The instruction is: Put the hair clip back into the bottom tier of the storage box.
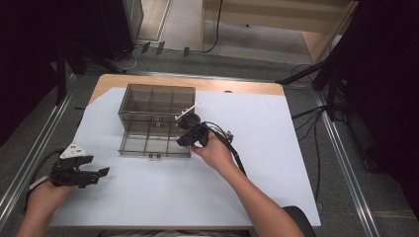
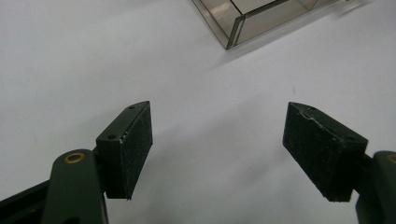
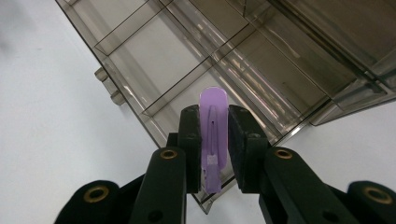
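Grippers first. Right gripper (image 3: 214, 140): jaws closed flat against both faces of a small purple plastic clip (image 3: 213, 135), which stands upright between them. The clip's long axis runs parallel to the jaws; its rounded end points away from the hand and projects just past the jaw tips, while its narrower end sits low between the pads. In the high view this gripper (image 1: 184, 139) is held in the person's right hand (image 1: 216, 150) at the near right corner of the drawer box, with the purple clip (image 1: 177, 138) showing as a small spot at the tips.

Clip location: held over the pulled-out drawer (image 3: 187, 70) of a smoked transparent organiser box (image 1: 156, 106), above the near edge of a divided compartment. Whether the clip touches the drawer wall cannot be told.

Left gripper (image 2: 217, 149): jaws spread wide, nothing between them, pads over bare white sheet (image 2: 116, 56). In the high view it (image 1: 103, 172) lies low near the left edge of the sheet, held in the left hand (image 1: 47, 190), well apart from the box. A corner of the box (image 2: 243, 18) shows at the top of the left gripper view.

Surroundings: the white sheet covers most of a wooden table (image 1: 148, 80).
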### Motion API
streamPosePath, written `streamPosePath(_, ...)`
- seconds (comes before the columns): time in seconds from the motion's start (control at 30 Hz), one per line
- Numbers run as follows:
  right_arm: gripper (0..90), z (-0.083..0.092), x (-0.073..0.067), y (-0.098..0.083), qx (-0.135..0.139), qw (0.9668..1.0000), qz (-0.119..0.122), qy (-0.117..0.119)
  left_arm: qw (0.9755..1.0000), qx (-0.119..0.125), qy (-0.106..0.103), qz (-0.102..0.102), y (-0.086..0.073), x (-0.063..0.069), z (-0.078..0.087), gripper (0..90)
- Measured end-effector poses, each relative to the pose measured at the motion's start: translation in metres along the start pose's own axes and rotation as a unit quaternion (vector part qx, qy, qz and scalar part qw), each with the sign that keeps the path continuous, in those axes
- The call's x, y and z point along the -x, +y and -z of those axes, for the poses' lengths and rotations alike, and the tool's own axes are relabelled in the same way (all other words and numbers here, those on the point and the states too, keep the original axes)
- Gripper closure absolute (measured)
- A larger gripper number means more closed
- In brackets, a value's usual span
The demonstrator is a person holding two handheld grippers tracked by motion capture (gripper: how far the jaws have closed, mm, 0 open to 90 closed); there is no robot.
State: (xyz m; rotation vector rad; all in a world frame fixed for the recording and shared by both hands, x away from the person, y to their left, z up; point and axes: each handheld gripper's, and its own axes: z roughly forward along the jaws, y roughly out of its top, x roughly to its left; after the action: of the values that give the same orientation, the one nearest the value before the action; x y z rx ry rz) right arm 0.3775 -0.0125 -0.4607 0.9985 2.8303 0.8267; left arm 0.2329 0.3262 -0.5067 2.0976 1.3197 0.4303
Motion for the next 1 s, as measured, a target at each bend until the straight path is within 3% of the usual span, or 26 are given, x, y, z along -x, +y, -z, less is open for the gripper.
streamPosePath(0.33,77.5,-0.008,0.002,0.0,-0.003,1.0,-0.008,0.002,1.0,-0.001,-0.001,-0.001,0.0,0.0,0.0,25.0)
streamPosePath(1.0,77.5,-0.027,-0.001,-0.001,-0.027,0.9996,0.003,-0.004,1.0,-0.002,-0.001,-0.001,0.0,0.0,0.0,25.0)
